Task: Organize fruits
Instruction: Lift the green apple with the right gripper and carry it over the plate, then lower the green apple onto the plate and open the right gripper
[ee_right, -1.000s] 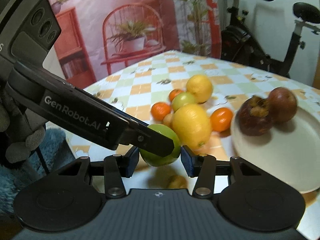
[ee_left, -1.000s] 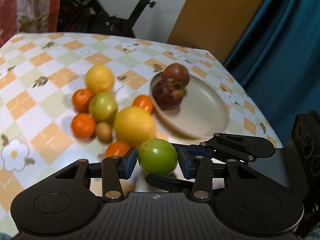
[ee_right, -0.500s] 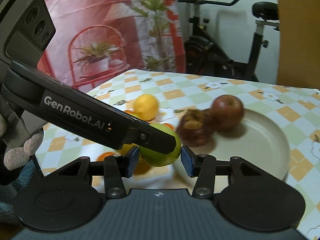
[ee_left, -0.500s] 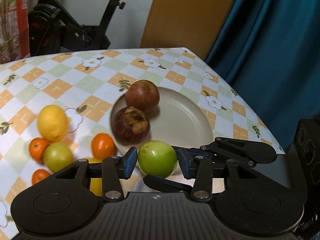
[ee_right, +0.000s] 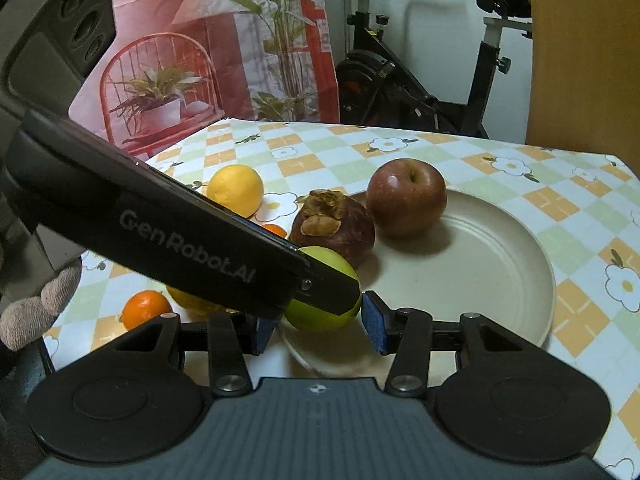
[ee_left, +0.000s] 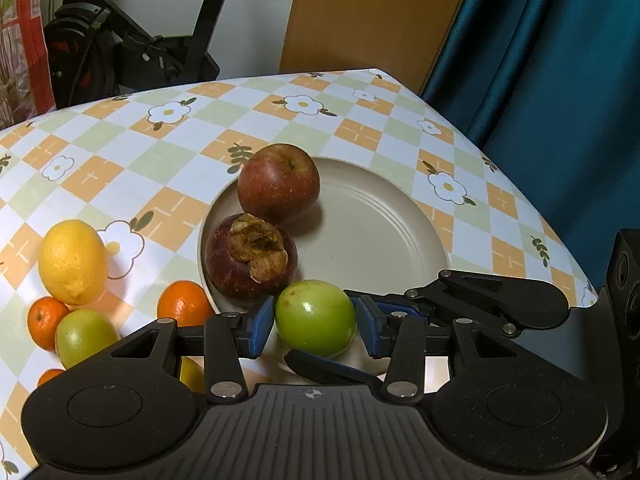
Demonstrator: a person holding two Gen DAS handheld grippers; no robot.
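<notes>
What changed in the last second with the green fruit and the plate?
Both grippers carried the green fruit from beside the loose citrus pile to the near rim of the plate. The left gripper seems to have kept its hold; the right gripper still brackets it. The apple and mangosteen stayed put.

One plate (ee_left: 400,232) sits mid-frame in the left view. On it are one apple (ee_left: 279,182) and one mangosteen (ee_left: 250,260). Green fruits number two: one at the lower centre (ee_left: 315,323), one at the lower left (ee_left: 82,336). One lemon (ee_left: 72,262) lies at the left edge, and a second yellow fruit (ee_left: 190,374) peeks out at the bottom. Three oranges show: (ee_left: 184,306), (ee_left: 46,320), and a sliver (ee_left: 50,376) at the lower left. Two grippers appear, the left (ee_left: 315,330) and the right (ee_right: 318,324).
</notes>
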